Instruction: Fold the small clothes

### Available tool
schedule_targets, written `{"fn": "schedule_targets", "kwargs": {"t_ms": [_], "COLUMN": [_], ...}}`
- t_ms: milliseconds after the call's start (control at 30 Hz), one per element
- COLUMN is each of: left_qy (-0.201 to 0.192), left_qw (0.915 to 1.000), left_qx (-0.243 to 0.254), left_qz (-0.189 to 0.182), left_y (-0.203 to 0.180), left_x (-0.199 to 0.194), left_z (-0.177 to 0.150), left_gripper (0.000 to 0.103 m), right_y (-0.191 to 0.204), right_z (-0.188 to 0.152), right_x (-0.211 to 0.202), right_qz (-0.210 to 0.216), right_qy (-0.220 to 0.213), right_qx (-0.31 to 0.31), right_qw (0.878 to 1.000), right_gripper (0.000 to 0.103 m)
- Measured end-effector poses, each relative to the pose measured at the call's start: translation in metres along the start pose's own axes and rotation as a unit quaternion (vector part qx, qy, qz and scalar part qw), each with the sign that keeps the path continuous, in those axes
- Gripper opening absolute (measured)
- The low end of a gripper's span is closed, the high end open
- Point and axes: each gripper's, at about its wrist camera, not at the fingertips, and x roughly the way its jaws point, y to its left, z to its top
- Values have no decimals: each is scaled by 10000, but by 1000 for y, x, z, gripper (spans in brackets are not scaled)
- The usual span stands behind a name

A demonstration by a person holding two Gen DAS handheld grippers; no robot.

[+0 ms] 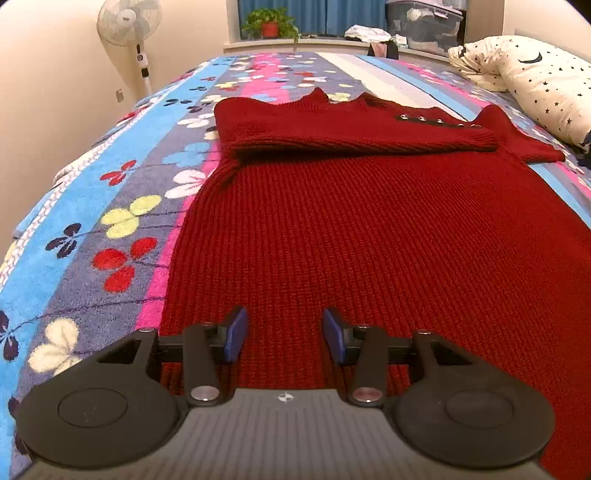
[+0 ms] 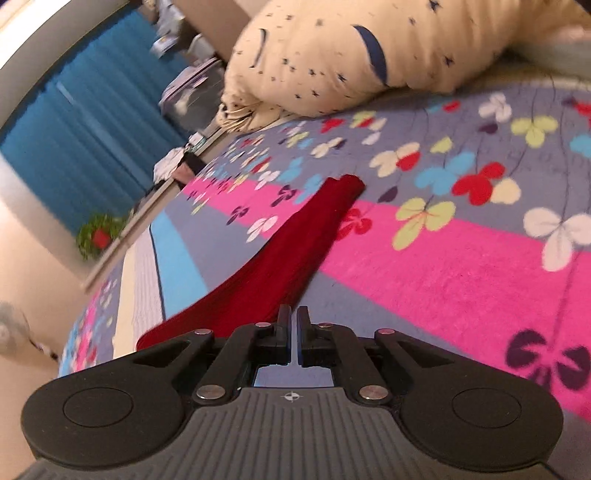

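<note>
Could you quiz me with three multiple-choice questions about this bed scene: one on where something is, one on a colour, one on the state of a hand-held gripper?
1. Where does the potted plant stand?
A. on the windowsill
B. on the bed
C. on the floor

2. What colour is the knitted sweater?
A. blue
B. dark red
C. white

3. How do the jaws of the left hand-held gripper stand?
A. open, nothing between them
B. shut on the sweater
C. shut on the pillow

Answers:
1 A: it sits on the ledge before the blue curtain.
2 B: the knit is dark red all over.
3 A: a clear gap shows between the blue pads.
</note>
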Motion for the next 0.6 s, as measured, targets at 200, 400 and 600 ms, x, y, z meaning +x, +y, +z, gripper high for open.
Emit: {"fn": "schedule_targets", "kwargs": {"t_ms": [200,400,600], "left_qy": [-97,-172,-143], "left_qw": [9999,9998,9999], "left_qx": [10,-19,-58], "left_qz": [-29,-75,-48], "left_y": [1,1,-1], "left_x": [0,-1,3], "left_z": [-2,-5,0], "left_gripper": [50,50,50], "right_y": [-8,-4,4], "right_z": [3,7,9], "right_x": [60,104,114], "right_qz": [253,319,185], "right_qy": [248,184,34], "right_qx": [379,502,246], "right_qw": [9987,9981,9995], "right_gripper": [28,48,14]}}
